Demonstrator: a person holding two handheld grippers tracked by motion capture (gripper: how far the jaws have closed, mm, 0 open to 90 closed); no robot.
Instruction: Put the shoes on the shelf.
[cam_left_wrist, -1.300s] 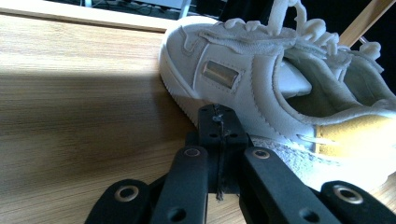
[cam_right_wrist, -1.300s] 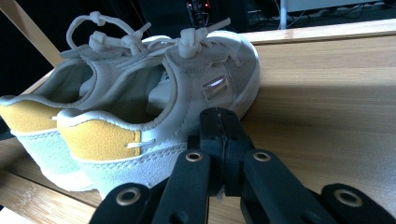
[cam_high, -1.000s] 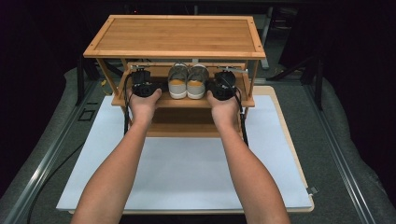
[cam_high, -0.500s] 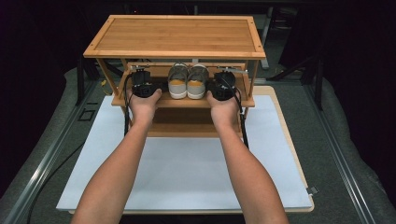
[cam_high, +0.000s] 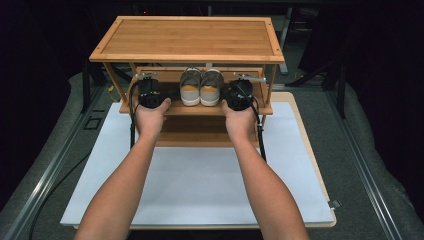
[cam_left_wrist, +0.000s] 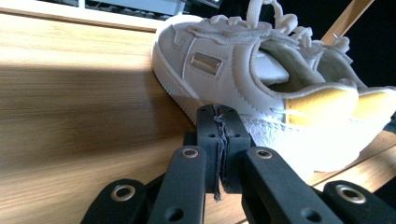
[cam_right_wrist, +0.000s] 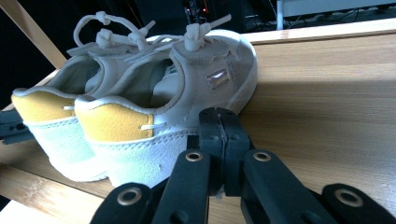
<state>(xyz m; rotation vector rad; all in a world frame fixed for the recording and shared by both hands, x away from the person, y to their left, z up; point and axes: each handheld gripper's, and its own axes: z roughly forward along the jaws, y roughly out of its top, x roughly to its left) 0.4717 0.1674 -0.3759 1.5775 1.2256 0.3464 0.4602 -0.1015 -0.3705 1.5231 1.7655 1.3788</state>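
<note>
Overhead — wooden top shelf (cam_high: 187, 37) above sneakers (cam_high: 201, 87)

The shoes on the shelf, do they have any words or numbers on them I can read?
No readable words or numbers anywhere.
Pair of pale grey lace-up shoes with yellow heel patches: each has a small shiny metal tag on its side, blank or too blurred to read.
Bamboo shoe rack: no labels.

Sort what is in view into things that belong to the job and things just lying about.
Part of the job: pair of shoes, middle shelf, left gripper, right gripper, both shut.
Just about: top shelf, white mat, table.
</note>
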